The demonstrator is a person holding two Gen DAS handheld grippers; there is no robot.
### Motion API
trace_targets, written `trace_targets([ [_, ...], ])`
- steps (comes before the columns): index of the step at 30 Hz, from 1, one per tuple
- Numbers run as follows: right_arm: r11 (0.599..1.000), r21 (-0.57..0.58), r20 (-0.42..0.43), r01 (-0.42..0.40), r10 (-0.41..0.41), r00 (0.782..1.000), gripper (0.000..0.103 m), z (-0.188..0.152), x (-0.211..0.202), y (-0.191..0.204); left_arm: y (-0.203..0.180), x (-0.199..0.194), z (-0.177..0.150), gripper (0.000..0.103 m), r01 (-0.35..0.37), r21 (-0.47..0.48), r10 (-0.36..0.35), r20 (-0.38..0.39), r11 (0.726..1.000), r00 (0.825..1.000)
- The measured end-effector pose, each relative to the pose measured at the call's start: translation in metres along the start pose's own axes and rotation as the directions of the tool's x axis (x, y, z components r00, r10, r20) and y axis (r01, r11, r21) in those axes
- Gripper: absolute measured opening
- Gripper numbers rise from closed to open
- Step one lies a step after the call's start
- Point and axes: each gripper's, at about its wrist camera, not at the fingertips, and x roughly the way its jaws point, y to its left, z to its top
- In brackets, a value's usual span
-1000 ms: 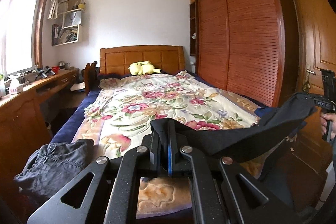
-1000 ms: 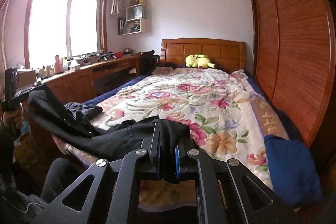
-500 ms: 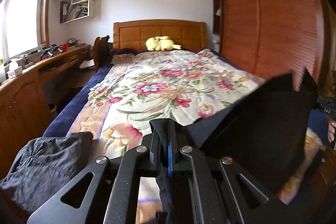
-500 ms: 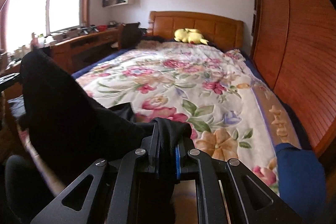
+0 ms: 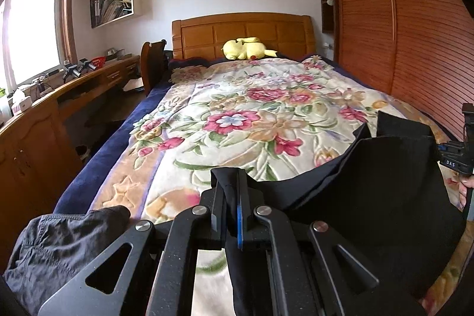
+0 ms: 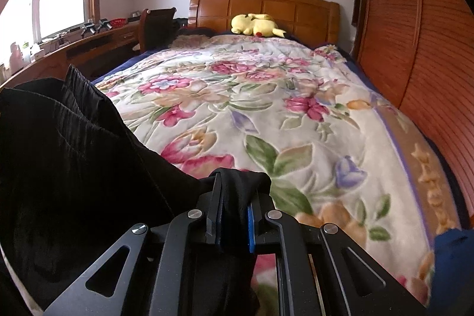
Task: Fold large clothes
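A bed [image 5: 266,114] with a flowered blanket [image 6: 266,108] fills both views. A black garment [image 5: 370,197] hangs stretched over the bed's foot end between the two grippers. The left gripper [image 5: 232,197] has its fingers pressed together on one edge of the cloth; the right gripper [image 6: 234,197] is clamped on the other edge, with fabric bunched between the pads. A dark grey garment [image 5: 59,250] lies crumpled at the near left corner. A yellow plush toy [image 5: 247,48] rests by the headboard. The black garment's lower part drops out of view, so what kind of clothing it is cannot be made out.
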Motion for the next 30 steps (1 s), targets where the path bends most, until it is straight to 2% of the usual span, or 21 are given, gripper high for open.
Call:
trace_targets([
  [2,1.000,0.019,-0.022,-0.012,0.013,1.000,0.017,0.003,0.012,0.000,-0.002,0.005,0.000,0.005,0.008,-0.002,-0.008,-0.012,1.000,1.000],
  [4,0.997,0.049,-0.062,-0.059,0.062,0.996,0.022,0.004,0.026,-0.003,-0.004,0.008,-0.001,0.007,0.014,-0.006,-0.014,-0.029,1.000,0.999],
  [6,0.993,0.061,-0.077,-0.101,0.106,0.991,0.045,0.001,0.028,-0.004,-0.008,0.004,-0.008,0.010,0.033,-0.010,-0.033,-0.036,0.999,0.999],
  [9,0.994,0.045,-0.080,-0.098,0.102,0.992,0.056,0.000,0.021,-0.005,-0.020,-0.002,-0.021,0.018,0.042,0.014,-0.042,-0.043,0.999,0.998],
  [10,0.995,0.039,-0.083,-0.092,0.095,0.992,0.057,0.000,0.019,-0.005,-0.026,-0.007,-0.028,0.026,0.036,0.030,-0.035,-0.036,0.999,0.999],
  [12,0.998,0.026,-0.094,-0.065,0.067,0.993,0.058,-0.002,0.018,-0.007,-0.035,-0.016,-0.033,0.034,0.031,0.049,-0.030,-0.015,0.998,0.999],
  [15,0.999,0.018,-0.136,-0.045,0.047,0.990,0.058,-0.007,0.028,-0.012,-0.040,-0.027,-0.036,0.036,0.044,0.061,-0.043,-0.008,0.997,0.999],
  [17,0.999,0.006,-0.176,-0.038,0.038,0.984,0.058,-0.010,0.042,-0.009,-0.042,-0.035,-0.038,0.043,0.072,0.052,-0.071,-0.008,0.996,0.997],
  [19,0.999,-0.006,-0.218,-0.035,0.033,0.975,0.058,-0.014,0.052,-0.005,-0.042,-0.041,-0.042,0.063,0.108,0.029,-0.108,-0.002,0.994,0.994],
  [21,0.999,-0.014,-0.256,-0.038,0.034,0.966,0.058,-0.015,0.061,-0.001,-0.044,-0.044,-0.049,0.074,0.136,0.003,-0.136,0.005,0.991,0.991],
  [24,0.998,-0.023,-0.290,-0.052,0.043,0.956,0.058,-0.012,0.080,0.001,-0.049,-0.044,-0.061,0.075,0.171,-0.015,-0.172,-0.012,0.985,0.985],
  [30,0.998,-0.009,-0.355,-0.065,0.058,0.933,0.058,-0.009,0.116,-0.003,-0.062,-0.043,-0.077,0.075,0.196,0.012,-0.195,-0.050,0.981,0.980],
])
